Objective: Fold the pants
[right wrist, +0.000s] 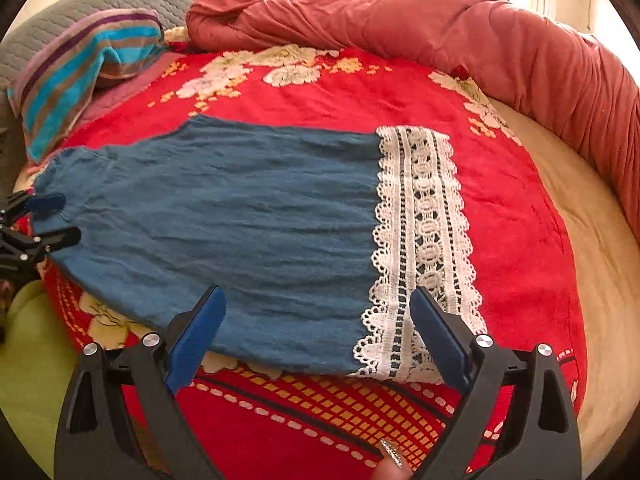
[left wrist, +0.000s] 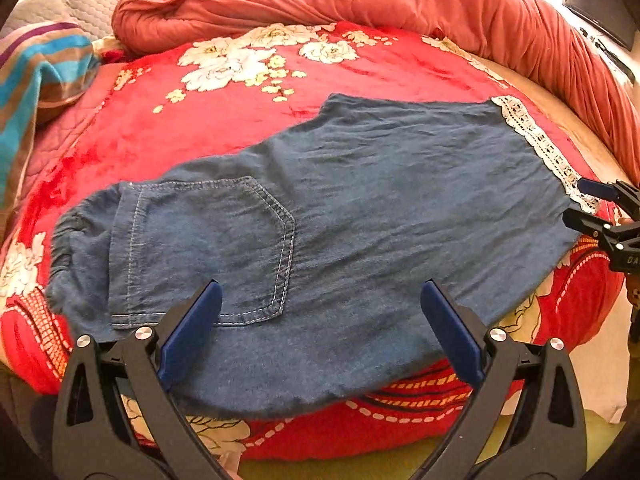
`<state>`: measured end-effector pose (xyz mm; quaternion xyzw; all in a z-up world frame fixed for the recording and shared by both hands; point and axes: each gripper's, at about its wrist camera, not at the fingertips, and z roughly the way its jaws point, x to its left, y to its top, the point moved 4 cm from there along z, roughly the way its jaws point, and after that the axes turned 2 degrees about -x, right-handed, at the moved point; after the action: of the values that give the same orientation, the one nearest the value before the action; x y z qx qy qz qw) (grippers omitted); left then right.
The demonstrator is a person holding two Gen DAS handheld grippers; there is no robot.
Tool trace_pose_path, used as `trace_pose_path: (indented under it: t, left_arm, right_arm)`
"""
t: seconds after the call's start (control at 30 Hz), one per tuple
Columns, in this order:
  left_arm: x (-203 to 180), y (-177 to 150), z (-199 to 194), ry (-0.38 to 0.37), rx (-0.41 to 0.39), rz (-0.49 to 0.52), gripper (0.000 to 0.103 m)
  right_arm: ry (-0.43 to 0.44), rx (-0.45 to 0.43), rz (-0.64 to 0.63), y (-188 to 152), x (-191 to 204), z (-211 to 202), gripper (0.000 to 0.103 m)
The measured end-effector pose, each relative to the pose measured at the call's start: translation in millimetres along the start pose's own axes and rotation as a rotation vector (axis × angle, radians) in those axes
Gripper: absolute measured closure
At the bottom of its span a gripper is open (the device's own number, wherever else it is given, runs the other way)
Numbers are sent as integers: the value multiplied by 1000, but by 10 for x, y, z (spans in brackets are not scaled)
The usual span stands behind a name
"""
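Left wrist view shows the bed (left wrist: 248,120) under a red flowered blanket, with the pants (left wrist: 340,208) lying flat along its near edge, already doubled lengthwise by the look of them: waistband toward the left end, lace hem (right wrist: 424,240) toward the right. A rolled quilt (left wrist: 400,4) lines the far edge.

Biggest risk, I judge, is the soft plush blanket: tongs closing on the denim could pinch blanket with it and drag both. Next, the thin cloth may slide or bunch if only the top layer is caught, leaving a crooked fold.

Left tongs (left wrist: 320,332) hang spread wide over the pocket (left wrist: 208,252), gripping nothing; right tongs (right wrist: 316,332) are likewise spread above the hem corner, empty.

How many layers lie stacked is hidden, and the bed's right edge is washed out. A fingertip (right wrist: 394,464) is cut off at the frame's bottom.
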<state>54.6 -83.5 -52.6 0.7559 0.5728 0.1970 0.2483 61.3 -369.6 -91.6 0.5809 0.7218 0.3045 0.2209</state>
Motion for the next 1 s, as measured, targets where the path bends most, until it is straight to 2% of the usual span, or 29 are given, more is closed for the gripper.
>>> trace_pose_path:
  t: [0.17, 0.3, 0.53, 1.0]
  left_arm:
    - [-24, 37, -104, 13, -32, 0, 10]
    - [-33, 108, -230, -6, -72, -31, 10]
    - [-175, 247, -379, -8, -114, -5, 10]
    - [-595, 658, -420, -59, -131, 72, 10]
  right_arm:
    - [14, -39, -8, 62, 33, -124, 11]
    - [20, -67, 4, 98, -3, -211, 11]
    - [12, -107, 46, 148, -164, -359, 11]
    - [-38, -182, 124, 168, -574, -611, 11]
